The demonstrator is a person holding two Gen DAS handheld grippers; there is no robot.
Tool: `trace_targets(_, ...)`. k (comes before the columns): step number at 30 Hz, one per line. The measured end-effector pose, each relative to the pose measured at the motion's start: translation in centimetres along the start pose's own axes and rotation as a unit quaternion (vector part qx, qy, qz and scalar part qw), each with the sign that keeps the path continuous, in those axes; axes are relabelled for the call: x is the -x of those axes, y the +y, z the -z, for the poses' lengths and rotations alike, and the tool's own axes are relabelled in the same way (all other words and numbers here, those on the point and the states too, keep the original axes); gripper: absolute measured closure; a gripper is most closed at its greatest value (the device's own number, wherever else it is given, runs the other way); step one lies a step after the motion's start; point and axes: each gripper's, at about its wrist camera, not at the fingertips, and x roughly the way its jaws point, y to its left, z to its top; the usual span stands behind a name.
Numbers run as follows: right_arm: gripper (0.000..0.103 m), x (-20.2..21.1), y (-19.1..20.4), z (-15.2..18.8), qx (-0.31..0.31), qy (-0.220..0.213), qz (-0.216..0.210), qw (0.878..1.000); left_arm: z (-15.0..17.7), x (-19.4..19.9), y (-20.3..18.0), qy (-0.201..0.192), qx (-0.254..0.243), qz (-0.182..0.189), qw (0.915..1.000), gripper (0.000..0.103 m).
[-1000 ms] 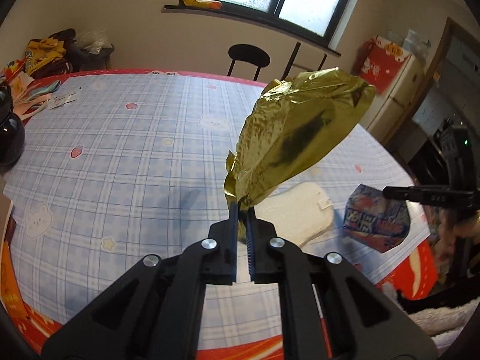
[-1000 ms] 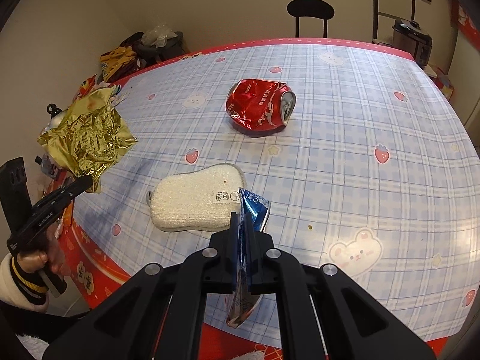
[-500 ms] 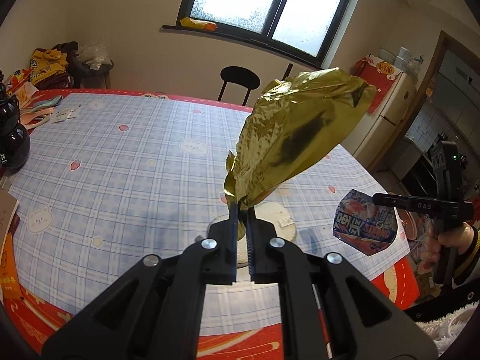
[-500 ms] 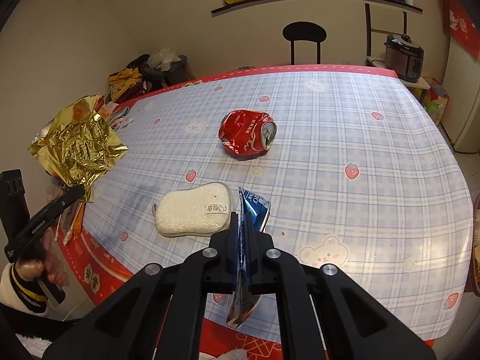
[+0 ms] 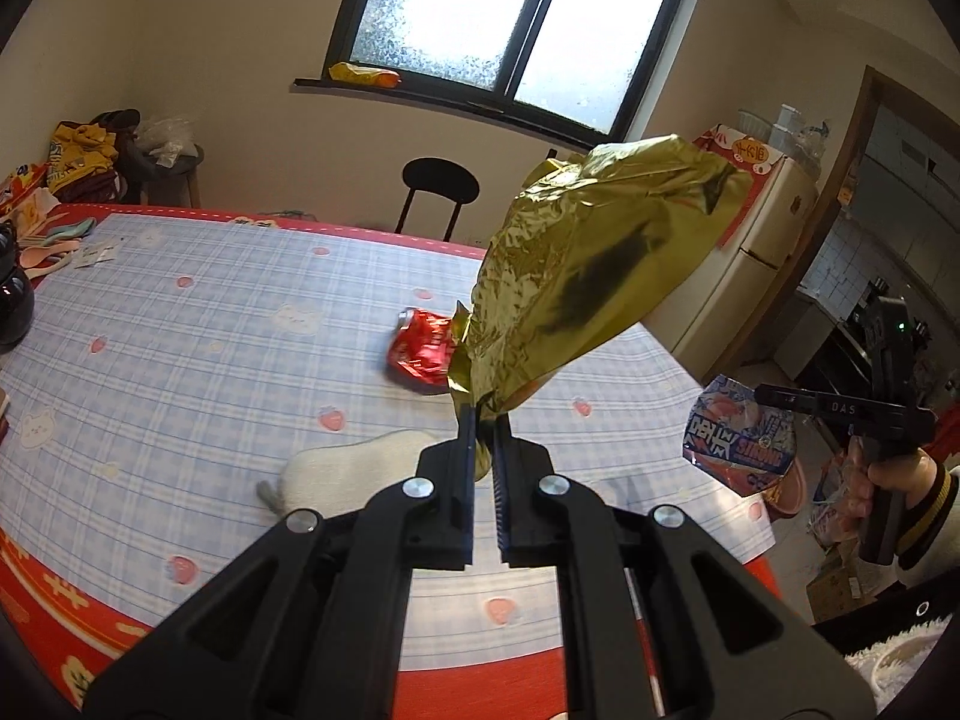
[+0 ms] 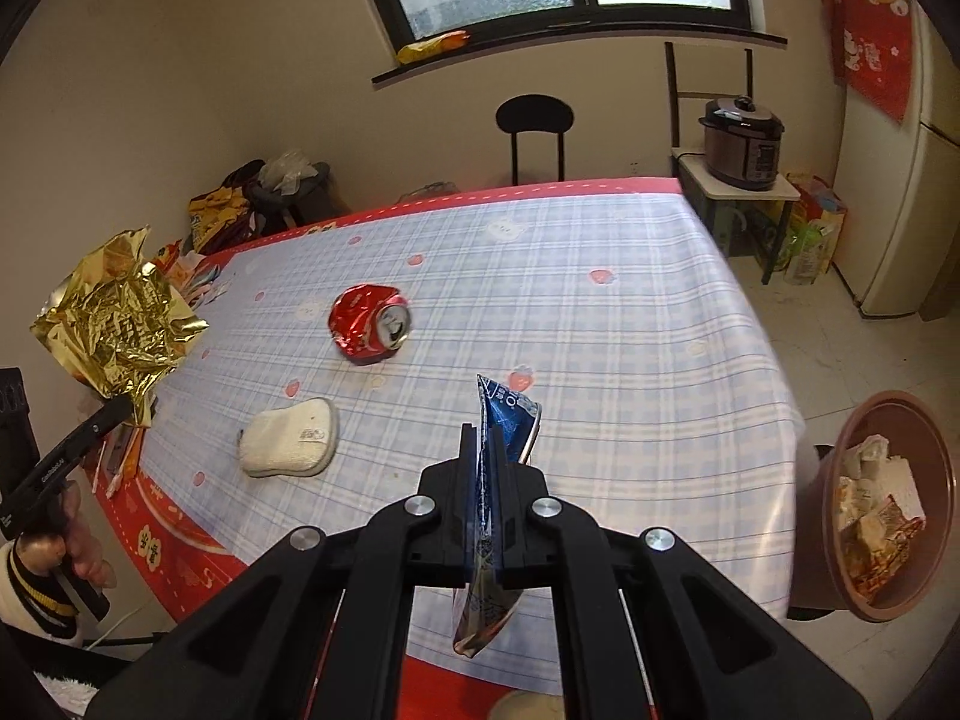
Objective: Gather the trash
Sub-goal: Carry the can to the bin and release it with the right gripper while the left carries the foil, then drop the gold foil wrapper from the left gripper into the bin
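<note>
Both views have pulled back and up from the table over the last second: it fills less of each frame, and more wall, window and floor show around it. In the right wrist view a brown bin, already part full of scraps, has come into sight at the right edge, on the floor beside the table. That suggests the carry-off step is under way, with the bin the likely drop point.

The crushed red can now shows mid-frame in the left view, partly behind the foil; a second ago it was hidden there. It and the white sponge lie untouched on the cloth, left of centre in the right view, so the can at least is still to collect.

The gold foil stands up from the left tongs, which are clamped on its lower corner, centre frame. The blue wrapper is pinched edge-on in the right tongs, lower centre, its tail hanging below the jaws. Neither grip has changed, and both pieces are clear of the table.
</note>
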Motion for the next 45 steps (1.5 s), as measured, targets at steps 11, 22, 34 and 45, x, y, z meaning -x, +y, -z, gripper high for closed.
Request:
trace_targets(11, 0.098, 7.5, -16.4, -0.7, -0.046, -0.036, 0.11, 0.992, 0.4, -3.5, -9.3, -0.002, -0.012, 0.017, 0.9998, 0.094)
trace_targets(22, 0.077, 9.0, -26.0, -0.8, -0.113, -0.054, 0.184, 0.975, 1.2, -6.5, -14.5, 0.018, -0.036, 0.029, 0.9988, 0.094)
trace_targets(34, 0.005, 18.7, -24.2, 0.3, -0.121, -0.168, 0.248, 0.946, -1.0, -8.7, -20.7, 0.026, -0.104, 0.092, 0.9899, 0.094)
trace_targets(45, 0.005, 25.1, -24.0, 5.0, -0.138, -0.172, 0.29, 0.931, 0.1, -16.3, -32.5, 0.084, -0.18, 0.202, 0.959, 0.094)
